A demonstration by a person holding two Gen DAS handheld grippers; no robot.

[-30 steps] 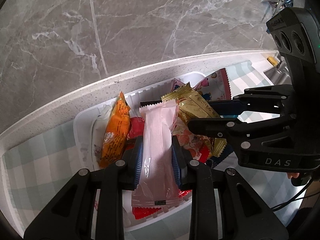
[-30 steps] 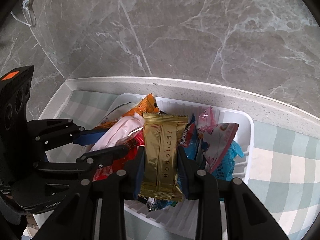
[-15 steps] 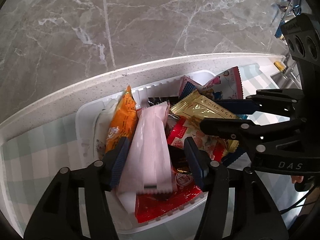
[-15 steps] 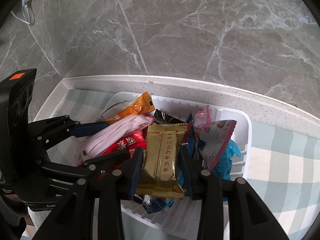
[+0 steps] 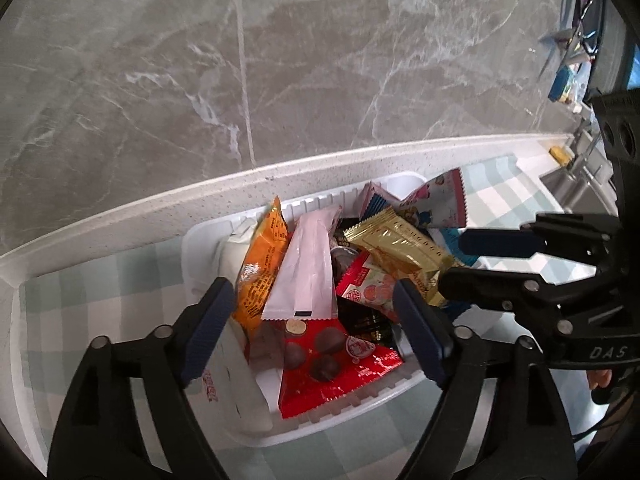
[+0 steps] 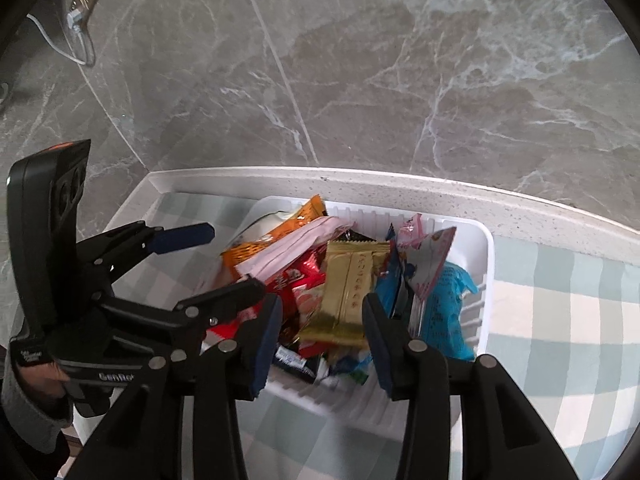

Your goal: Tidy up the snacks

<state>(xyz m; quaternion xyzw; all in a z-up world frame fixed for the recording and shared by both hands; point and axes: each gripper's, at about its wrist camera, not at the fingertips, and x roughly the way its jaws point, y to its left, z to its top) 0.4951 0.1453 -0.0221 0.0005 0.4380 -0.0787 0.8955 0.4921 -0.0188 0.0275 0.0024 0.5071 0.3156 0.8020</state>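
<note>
A white ribbed plastic basket (image 5: 400, 384) holds snack packets. The left gripper (image 5: 316, 322), jaws opening wide, frames a pale pink wrapper (image 5: 308, 268) lying loose. The right gripper (image 6: 320, 340), jaws opening, flanks a gold foil wafer packet (image 6: 350, 288) without touching.

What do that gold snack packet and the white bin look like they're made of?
Gold snack packet: probably metallised plastic film, shiny, since it glints and creases, with crimped zigzag ends.
White bin: seems to be moulded plastic with a smooth, slightly glossy finish; ribs line its walls.
</note>
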